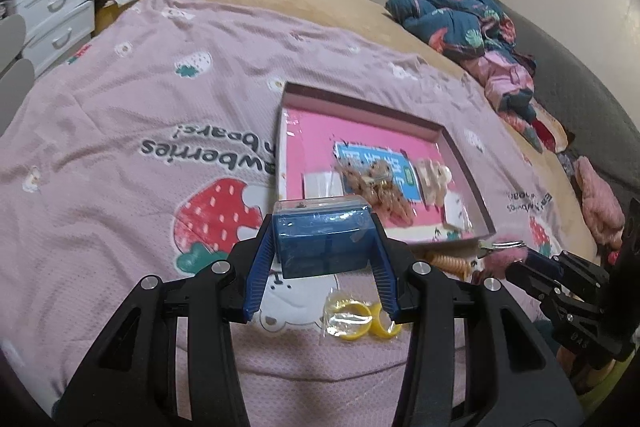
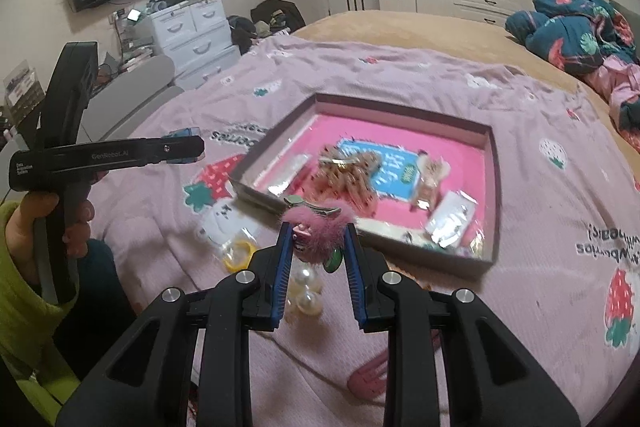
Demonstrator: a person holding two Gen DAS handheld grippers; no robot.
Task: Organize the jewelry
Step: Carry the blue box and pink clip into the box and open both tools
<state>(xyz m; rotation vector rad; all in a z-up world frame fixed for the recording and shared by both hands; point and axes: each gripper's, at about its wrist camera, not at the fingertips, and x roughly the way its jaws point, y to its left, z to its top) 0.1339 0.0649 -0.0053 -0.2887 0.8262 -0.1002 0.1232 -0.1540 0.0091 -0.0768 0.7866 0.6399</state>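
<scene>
the step in hand looks like carrying two items to the shallow box (image 1: 460, 143) at once. on the left, the left gripper (image 1: 326, 239) has its blue pads pinched on a small blue case with a clear lid (image 1: 324, 235), held above the strawberry blanket (image 1: 120, 115), just near-left of the box. loose yellow rings (image 1: 360, 315) lie on the blanket below it (one partly in a clear wrapper). further right, the right gripper (image 2: 318, 239) has its fingers pressed onto a fluffy pink hair clip (image 2: 316, 223), held near the box's near wall (image 2: 256, 197). the box already holds brown clips (image 2: 348, 175) and small packets on its pink floor. next, i judge, each hand needs to move over the wall, lower, then ease apart over a bare patch.

only the right view shows the pearls (image 2: 306, 293) on the blanket under the clip, and the person's hand (image 2: 48, 223) on the left tool's handle. only the left view shows the case's clear lid.
</scene>
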